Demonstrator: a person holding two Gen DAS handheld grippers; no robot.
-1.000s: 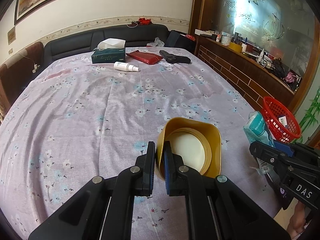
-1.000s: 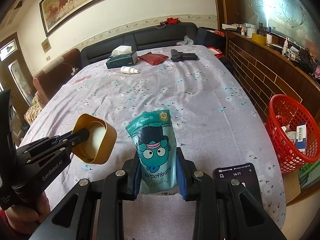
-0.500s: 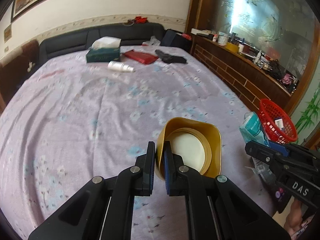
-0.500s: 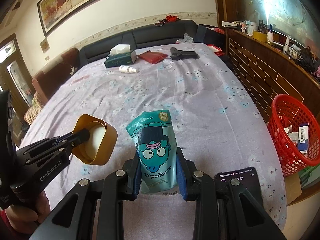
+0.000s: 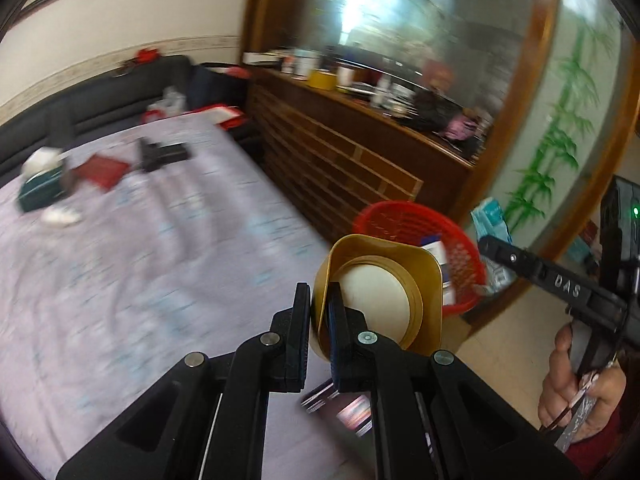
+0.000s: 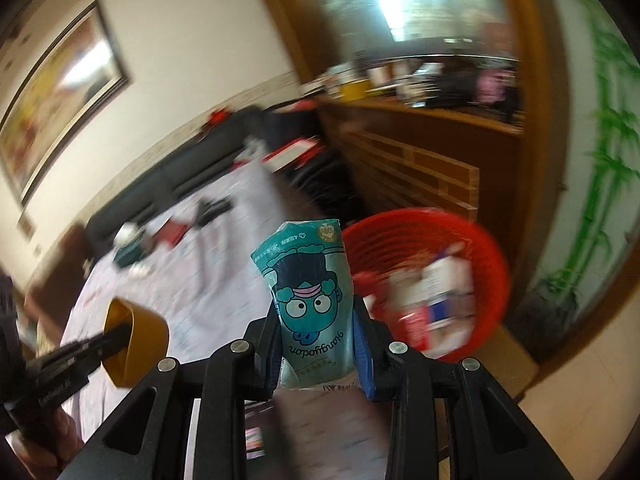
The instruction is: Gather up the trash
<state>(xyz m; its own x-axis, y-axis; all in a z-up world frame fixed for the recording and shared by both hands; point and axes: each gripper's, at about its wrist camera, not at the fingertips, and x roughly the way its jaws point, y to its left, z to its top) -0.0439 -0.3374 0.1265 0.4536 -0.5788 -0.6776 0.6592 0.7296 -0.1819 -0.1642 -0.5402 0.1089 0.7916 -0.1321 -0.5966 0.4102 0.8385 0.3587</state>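
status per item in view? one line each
left gripper: shut on gold cup's wall
gold cup: held, tipped sideways, mouth toward the camera
right gripper: shut on teal pouch
teal pouch: held, print upside down
red basket: off the table edge, already holds packaging

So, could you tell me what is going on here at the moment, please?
A person is collecting trash with two handheld grippers. The left gripper is clamped on the rim of a gold square-mouthed cup, and the right gripper holds a teal cartoon-printed pouch. Both point toward the red plastic basket beside the table, which already holds some boxes; neither item is dropped yet.
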